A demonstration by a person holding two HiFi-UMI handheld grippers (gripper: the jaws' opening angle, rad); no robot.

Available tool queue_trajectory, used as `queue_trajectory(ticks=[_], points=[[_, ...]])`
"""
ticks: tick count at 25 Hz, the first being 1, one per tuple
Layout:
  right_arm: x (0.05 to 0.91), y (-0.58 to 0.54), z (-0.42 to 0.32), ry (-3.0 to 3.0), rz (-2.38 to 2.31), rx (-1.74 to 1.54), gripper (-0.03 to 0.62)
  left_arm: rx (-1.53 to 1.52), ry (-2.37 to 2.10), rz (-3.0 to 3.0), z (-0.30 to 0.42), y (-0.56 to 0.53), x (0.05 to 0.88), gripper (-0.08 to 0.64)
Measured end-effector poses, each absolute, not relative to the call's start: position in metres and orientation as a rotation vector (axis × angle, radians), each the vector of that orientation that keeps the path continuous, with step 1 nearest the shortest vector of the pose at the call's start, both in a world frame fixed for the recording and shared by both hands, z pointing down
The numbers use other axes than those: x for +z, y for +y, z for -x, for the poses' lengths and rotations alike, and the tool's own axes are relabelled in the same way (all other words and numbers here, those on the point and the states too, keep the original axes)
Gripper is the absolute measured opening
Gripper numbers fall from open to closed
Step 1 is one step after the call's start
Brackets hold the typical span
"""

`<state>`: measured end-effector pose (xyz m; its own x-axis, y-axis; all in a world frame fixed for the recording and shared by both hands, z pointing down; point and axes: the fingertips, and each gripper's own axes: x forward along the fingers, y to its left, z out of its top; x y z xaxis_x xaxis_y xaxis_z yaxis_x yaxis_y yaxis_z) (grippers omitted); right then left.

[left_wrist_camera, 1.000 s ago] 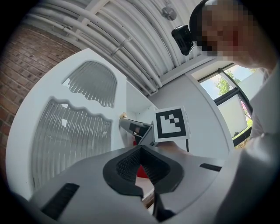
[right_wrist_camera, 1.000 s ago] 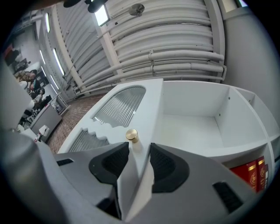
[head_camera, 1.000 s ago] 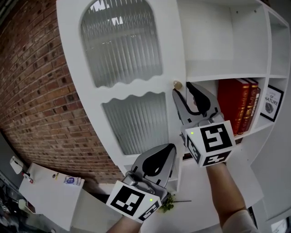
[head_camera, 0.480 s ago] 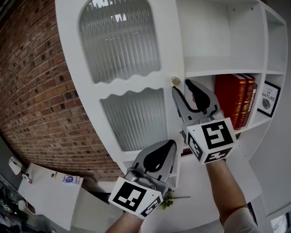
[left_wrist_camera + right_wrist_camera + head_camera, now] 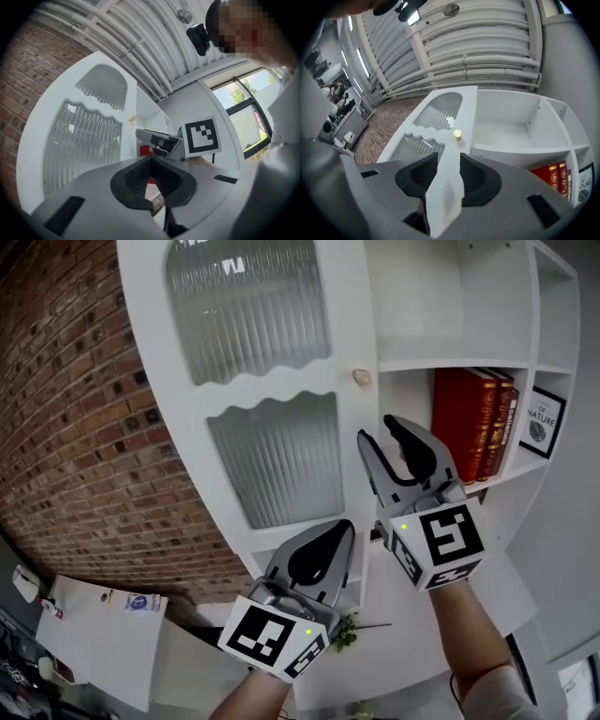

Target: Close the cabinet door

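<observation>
Door point(image 5: 281, 381) fills centre-left of frame, its knob point(image 5: 361, 377) edge apparently against the shelves point(image 5: 450, 363). Right gripper point(image 5: 380, 431), jaws apart and empty, sits below the knob. Left gripper point(image 5: 339, 531) is closed and empty. Risk: if unlatched, the door may swing back.

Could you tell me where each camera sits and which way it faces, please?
Head view: on the person's head, facing the cabinet door; both forearms, left gripper, right gripper show.
Left gripper view: on that gripper, aimed up past its shut fingers; the other's cube shows.
Right gripper view: along its open fingers toward the knob.
Shared: door and knob.
</observation>
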<state>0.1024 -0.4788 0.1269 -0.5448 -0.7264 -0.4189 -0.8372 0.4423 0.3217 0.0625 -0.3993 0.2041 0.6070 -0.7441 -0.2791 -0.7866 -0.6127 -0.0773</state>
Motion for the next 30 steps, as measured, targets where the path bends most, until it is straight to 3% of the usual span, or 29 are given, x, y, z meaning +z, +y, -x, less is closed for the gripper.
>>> queue_trajectory(ticks=[5, 18, 30], points=[[0.155, -0.459, -0.094, 2.527, 1.358, 0.654, 0.147, 0.310, 1.270, 2.664, -0.048, -0.388, 0.216, 0.009], [0.236, -0.382, -0.052, 2.623, 1.384, 0.422, 0.041, 0.282, 1.263, 2.745, 0.006, -0.339, 0.254, 0.009], [0.325, -0.294, -0.005, 2.701, 1.430, 0.211, 0.026, 0.271, 1.266, 2.837, 0.049, -0.279, 0.306, 0.009]])
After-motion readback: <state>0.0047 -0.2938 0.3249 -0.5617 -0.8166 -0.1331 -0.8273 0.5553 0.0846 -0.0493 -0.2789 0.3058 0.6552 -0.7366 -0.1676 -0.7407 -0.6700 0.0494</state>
